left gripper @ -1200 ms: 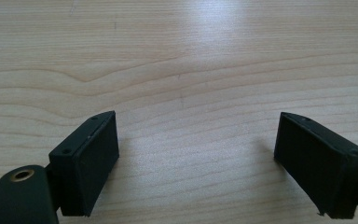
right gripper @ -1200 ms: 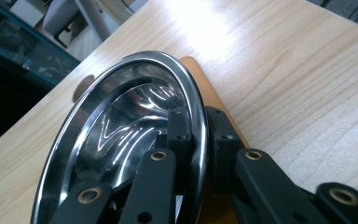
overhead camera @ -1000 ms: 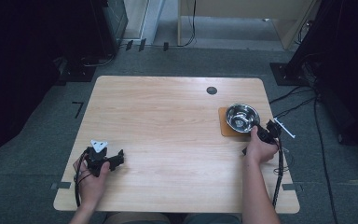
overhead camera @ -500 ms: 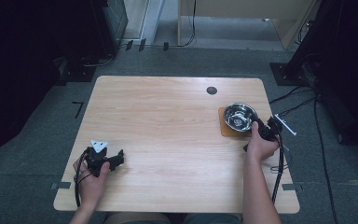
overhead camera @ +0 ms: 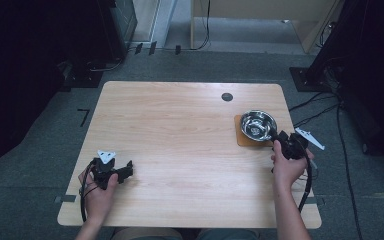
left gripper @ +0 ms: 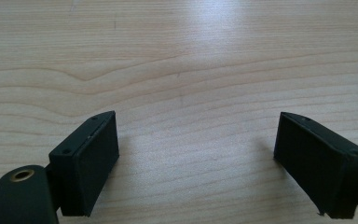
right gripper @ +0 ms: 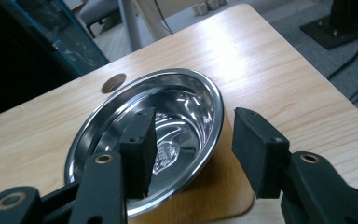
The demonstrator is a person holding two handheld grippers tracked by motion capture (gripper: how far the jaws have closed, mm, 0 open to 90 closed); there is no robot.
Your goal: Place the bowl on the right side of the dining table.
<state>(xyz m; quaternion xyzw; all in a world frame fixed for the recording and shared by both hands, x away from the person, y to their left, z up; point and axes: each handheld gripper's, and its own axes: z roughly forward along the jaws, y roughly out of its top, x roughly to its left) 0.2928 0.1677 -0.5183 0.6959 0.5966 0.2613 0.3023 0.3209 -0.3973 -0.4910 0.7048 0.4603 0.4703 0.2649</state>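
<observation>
High view: wood table (overhead camera: 180, 125), grey carpet (overhead camera: 40, 150); left tongs (overhead camera: 125, 172) apart, right tongs (overhead camera: 279, 136) astride bowl (overhead camera: 258, 124) rim, unclosed.

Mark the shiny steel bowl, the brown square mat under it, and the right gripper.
shiny steel bowl (overhead camera: 258, 124), high view, inner base.
brown square mat (overhead camera: 242, 140), high view, bare near-left corner.
right gripper (right gripper: 193, 140), right gripper view, midway between fingertips, straddling the bowl's rim.

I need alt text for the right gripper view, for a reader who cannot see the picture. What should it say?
The right gripper is open astride the near rim of a shiny steel bowl, one jaw inside it and one outside. The bowl sits on a brown mat on a light wooden table, with a round hole in the tabletop beyond it.
</observation>
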